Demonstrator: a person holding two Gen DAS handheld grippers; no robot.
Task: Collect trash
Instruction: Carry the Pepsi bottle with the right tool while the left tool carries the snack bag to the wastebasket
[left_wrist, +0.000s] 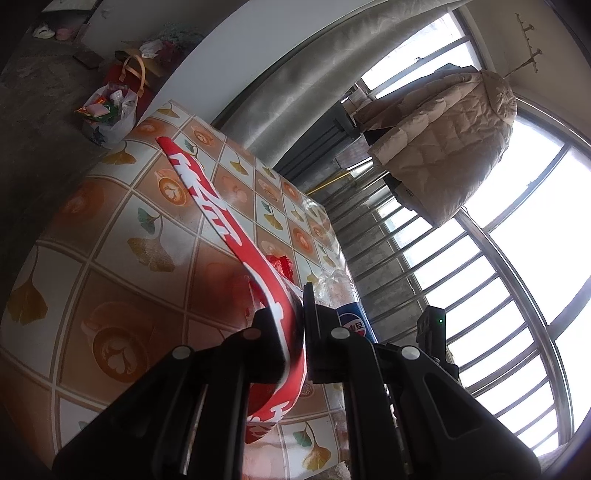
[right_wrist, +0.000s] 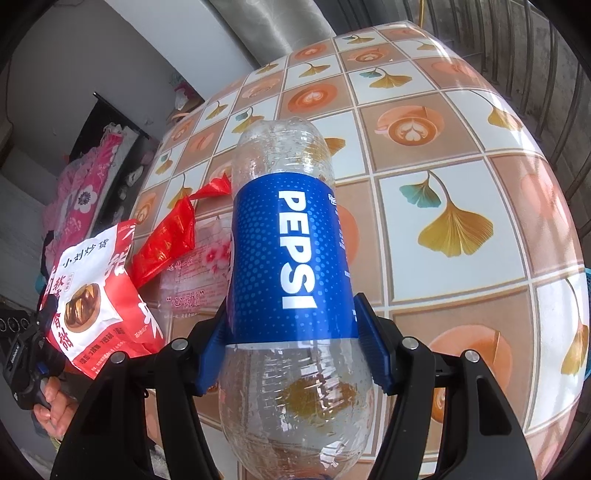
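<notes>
My left gripper (left_wrist: 291, 314) is shut on the edge of a red and white snack bag (left_wrist: 207, 195), which juts out over the table. The right wrist view shows the same snack bag (right_wrist: 99, 295) at the left, with a hand (right_wrist: 55, 402) below it. My right gripper (right_wrist: 295, 347) is shut on a clear Pepsi bottle (right_wrist: 291, 240), its blue pads (right_wrist: 373, 347) pressing both sides of the blue label. In the left wrist view the Pepsi bottle (left_wrist: 351, 317) shows just past the fingers. A crumpled red wrapper (right_wrist: 166, 240) and a clear plastic bag (right_wrist: 195, 273) printed with pink flowers lie on the table.
The table (right_wrist: 443, 147) wears a cloth patterned with leaves and coffee cups. On the floor beyond its far corner stand a white bag full of trash (left_wrist: 110, 114) and a red bag with orange handles (left_wrist: 129, 74). A padded coat (left_wrist: 443, 140) hangs by the barred window.
</notes>
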